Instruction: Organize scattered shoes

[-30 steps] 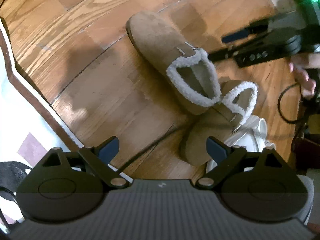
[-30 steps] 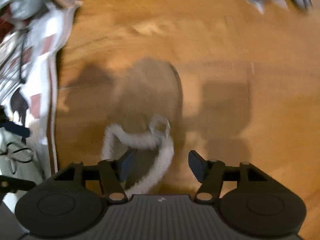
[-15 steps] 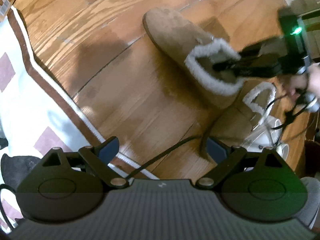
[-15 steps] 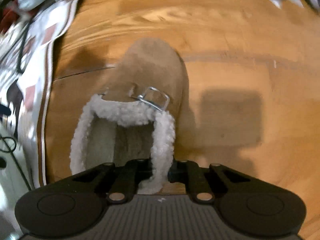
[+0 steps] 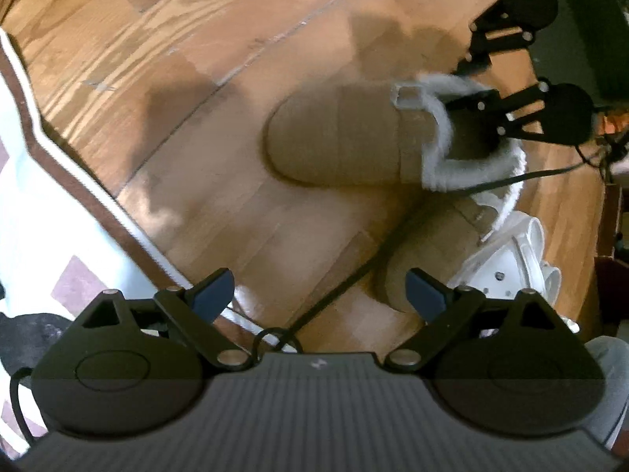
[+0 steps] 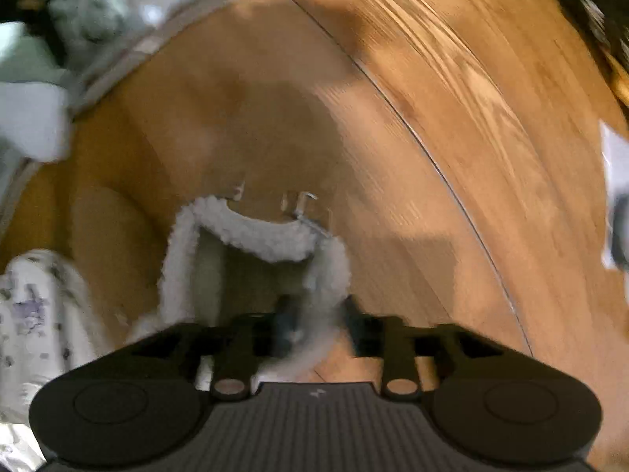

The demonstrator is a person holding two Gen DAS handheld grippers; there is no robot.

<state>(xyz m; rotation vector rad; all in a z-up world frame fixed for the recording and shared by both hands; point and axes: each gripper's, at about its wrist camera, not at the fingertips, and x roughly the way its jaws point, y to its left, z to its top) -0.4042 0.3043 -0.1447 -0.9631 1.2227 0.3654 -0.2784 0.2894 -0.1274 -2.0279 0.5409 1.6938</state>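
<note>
A tan slipper (image 5: 334, 133) with a white fleece collar lies on the wood floor, toe pointing left in the left wrist view. My right gripper (image 5: 468, 82) is at its heel end, one finger inside the opening and one outside. In the right wrist view the right gripper (image 6: 318, 314) has its jaws opening, and the fleece collar (image 6: 259, 236) still lies between the parted fingers. A second tan slipper (image 5: 424, 244) lies just below the first, partly on a white clog (image 5: 507, 259). My left gripper (image 5: 318, 295) hangs open above the floor with nothing between its fingers.
A white rug with a brown border (image 5: 59, 204) runs along the left. A black cable (image 5: 354, 275) crosses the floor under my left gripper. In the blurred right wrist view, the second slipper (image 6: 106, 228) and a white patterned shoe (image 6: 39, 306) sit at the left.
The right gripper shut on the slipper's fleece collar, swung the slipper so its toe points left, and its jaws have now parted. The left gripper stayed open and hardly moved.
</note>
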